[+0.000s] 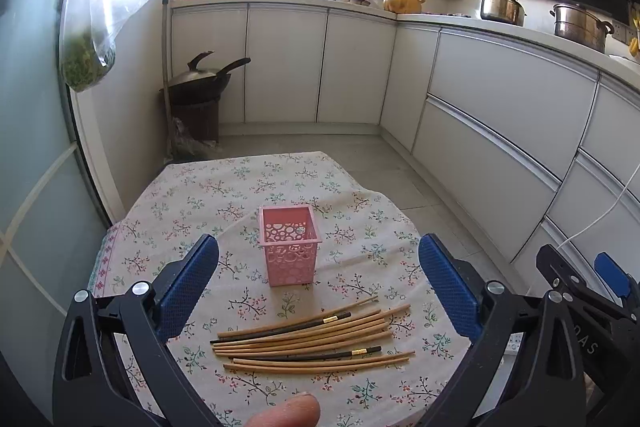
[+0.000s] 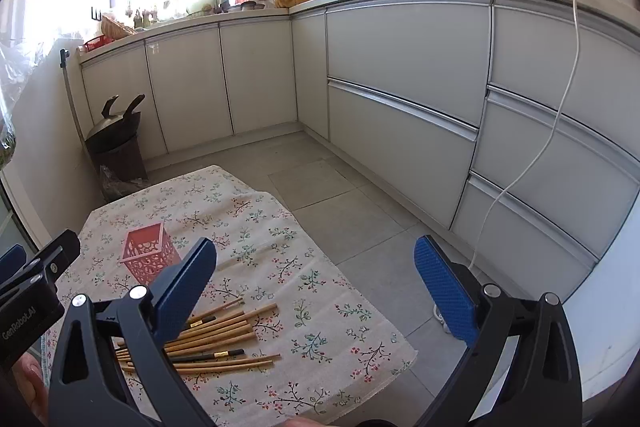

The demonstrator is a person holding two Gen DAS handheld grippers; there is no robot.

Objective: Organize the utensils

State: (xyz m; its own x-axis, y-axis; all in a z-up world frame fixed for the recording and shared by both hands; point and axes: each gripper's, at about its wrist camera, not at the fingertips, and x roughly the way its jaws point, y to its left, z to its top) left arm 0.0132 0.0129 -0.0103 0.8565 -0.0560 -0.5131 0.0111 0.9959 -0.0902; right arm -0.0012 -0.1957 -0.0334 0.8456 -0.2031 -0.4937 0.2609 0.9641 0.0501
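Both grippers are spread wide and empty. In the left wrist view the left gripper frames the chopsticks, lying lower centre with long axes left-to-right, just below the pink holder. The right gripper sits farther off; the left looks nearer.

In the right wrist view, the left blue-padded finger of the right gripper covers the near ends of the loose row of wooden and dark chopsticks lying in front of the pink perforated plastic holder, and also hides that holder's lower right corner. The holder's floor cannot be seen in either view. Beside the chopsticks in the left wrist view, a fingertip is cut off by the bottom edge, and the right gripper by the right edge.
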